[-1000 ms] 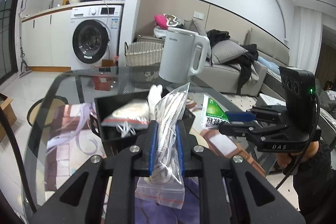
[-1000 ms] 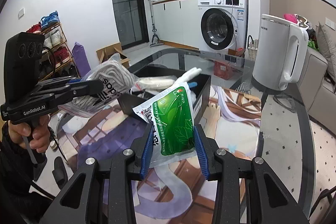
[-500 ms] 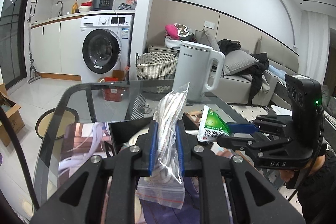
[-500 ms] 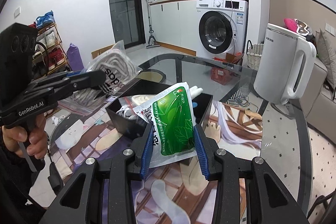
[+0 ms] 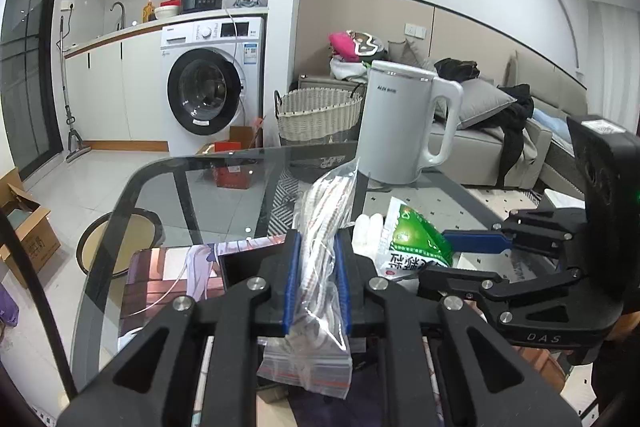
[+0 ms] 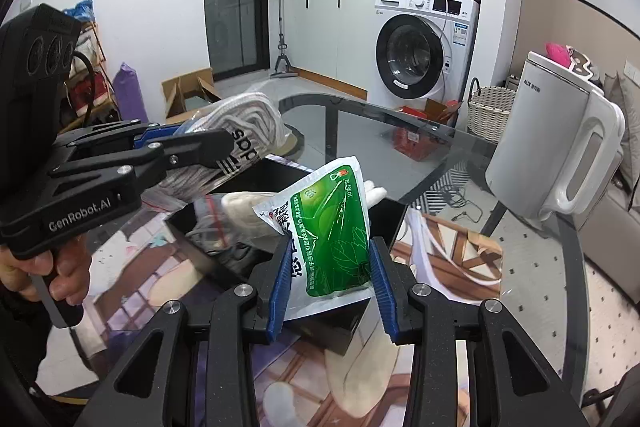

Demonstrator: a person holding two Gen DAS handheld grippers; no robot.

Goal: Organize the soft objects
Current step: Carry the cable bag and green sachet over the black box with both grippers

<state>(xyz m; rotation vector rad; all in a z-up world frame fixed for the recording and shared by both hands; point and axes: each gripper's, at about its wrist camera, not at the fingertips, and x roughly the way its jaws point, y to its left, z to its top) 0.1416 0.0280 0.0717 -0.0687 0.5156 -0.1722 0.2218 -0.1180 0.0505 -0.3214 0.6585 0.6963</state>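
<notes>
My left gripper (image 5: pixel 316 251) is shut on a clear zip bag of striped socks (image 5: pixel 320 267), held above the glass table; the bag also shows in the right wrist view (image 6: pixel 236 143). My right gripper (image 6: pixel 330 259) is shut on a green and white soft packet (image 6: pixel 332 227), also seen in the left wrist view (image 5: pixel 412 239). Below both sits an open black box (image 6: pixel 384 223) holding white gloves (image 6: pixel 248 211) and another zip bag (image 6: pixel 208 223). Both held items hang over or just beside the box.
A white electric kettle (image 5: pixel 404 123) stands on the glass table (image 5: pixel 208 187) beyond the box. A printed mat (image 6: pixel 444 247) lies under the box. A wicker basket (image 5: pixel 316 115), washing machine (image 5: pixel 208 87) and sofa (image 5: pixel 488 147) are on the floor behind.
Both grippers have risen and tilted up with their items still held. The black box has dropped lower in both views and is mostly hidden behind the left fingers.
</notes>
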